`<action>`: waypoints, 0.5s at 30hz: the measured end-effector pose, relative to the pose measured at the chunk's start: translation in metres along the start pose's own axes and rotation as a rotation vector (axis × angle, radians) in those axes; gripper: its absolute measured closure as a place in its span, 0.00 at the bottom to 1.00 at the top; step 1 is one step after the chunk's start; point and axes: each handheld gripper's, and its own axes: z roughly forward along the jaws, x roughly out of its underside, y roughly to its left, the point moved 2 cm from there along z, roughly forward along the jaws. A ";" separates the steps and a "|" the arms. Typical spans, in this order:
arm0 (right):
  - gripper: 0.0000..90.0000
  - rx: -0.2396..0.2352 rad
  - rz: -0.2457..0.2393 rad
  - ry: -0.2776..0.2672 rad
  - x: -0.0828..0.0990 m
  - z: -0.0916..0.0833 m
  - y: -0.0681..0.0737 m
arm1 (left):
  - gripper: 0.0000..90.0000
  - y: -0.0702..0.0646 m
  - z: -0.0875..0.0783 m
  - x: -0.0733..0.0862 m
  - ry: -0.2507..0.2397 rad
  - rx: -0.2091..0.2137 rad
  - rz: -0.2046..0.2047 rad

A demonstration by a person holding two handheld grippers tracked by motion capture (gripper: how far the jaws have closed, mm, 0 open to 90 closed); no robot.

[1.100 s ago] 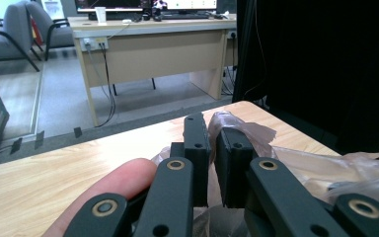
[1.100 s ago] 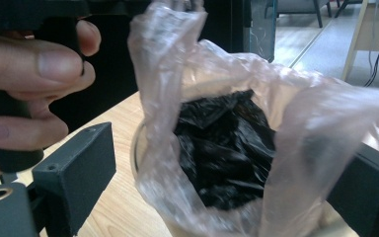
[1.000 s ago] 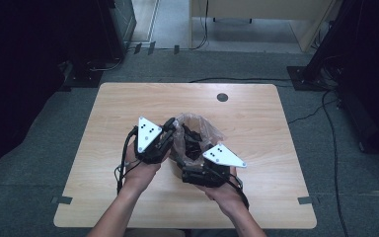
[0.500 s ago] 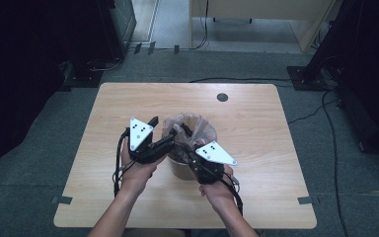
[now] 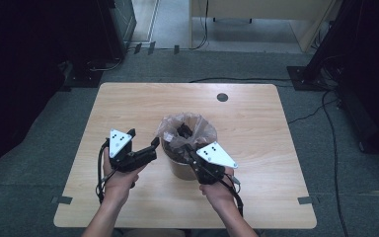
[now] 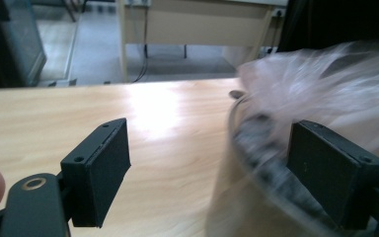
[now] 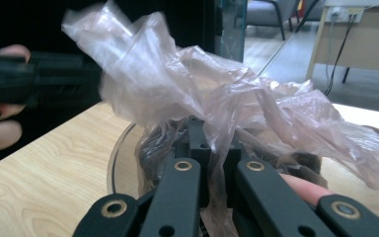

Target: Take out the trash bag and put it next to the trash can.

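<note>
Two hand-held tools work at one round bin (image 5: 180,165) lined with one thin, crinkled, translucent bag (image 5: 187,129), set near the middle of a pale wood-grain counter (image 5: 256,128). The right tool (image 5: 191,152) has its black jaws pinched together on a fold of the bag at the bin's near rim, the film bunching up above them in the right gripper view. The left tool (image 5: 142,139) sits just beside the bin's left side with its two flat, rectangular jaws spread wide and gripping nothing, one jaw in front of the bin's rim.
</note>
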 end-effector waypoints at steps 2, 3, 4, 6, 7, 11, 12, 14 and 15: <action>1.00 0.004 0.002 -0.009 -0.001 0.000 0.000 | 0.19 0.011 -0.001 0.010 0.012 -0.025 -0.007; 1.00 0.008 0.000 -0.012 0.000 -0.001 0.000 | 0.19 0.016 -0.002 0.015 0.021 -0.038 -0.007; 1.00 0.010 -0.002 -0.013 0.000 -0.001 0.000 | 0.19 0.022 -0.003 0.021 0.035 -0.051 -0.005; 1.00 0.010 -0.003 -0.014 0.000 -0.001 0.000 | 0.19 0.036 -0.004 0.033 0.069 -0.093 -0.006; 1.00 0.009 -0.005 -0.016 0.001 -0.001 0.000 | 0.19 0.042 -0.004 0.038 0.082 -0.113 -0.010; 1.00 0.010 -0.009 -0.023 0.001 -0.001 0.000 | 0.19 0.073 -0.008 0.066 0.166 -0.189 -0.039; 1.00 0.010 -0.009 -0.024 0.001 -0.001 0.000 | 0.19 0.079 -0.009 0.073 0.189 -0.205 -0.036; 1.00 0.011 -0.008 -0.025 0.001 0.000 0.000 | 0.19 0.091 -0.012 0.088 0.231 -0.242 -0.029; 1.00 0.013 -0.010 -0.026 0.001 0.000 0.001 | 0.19 0.094 -0.014 0.092 0.238 -0.257 -0.026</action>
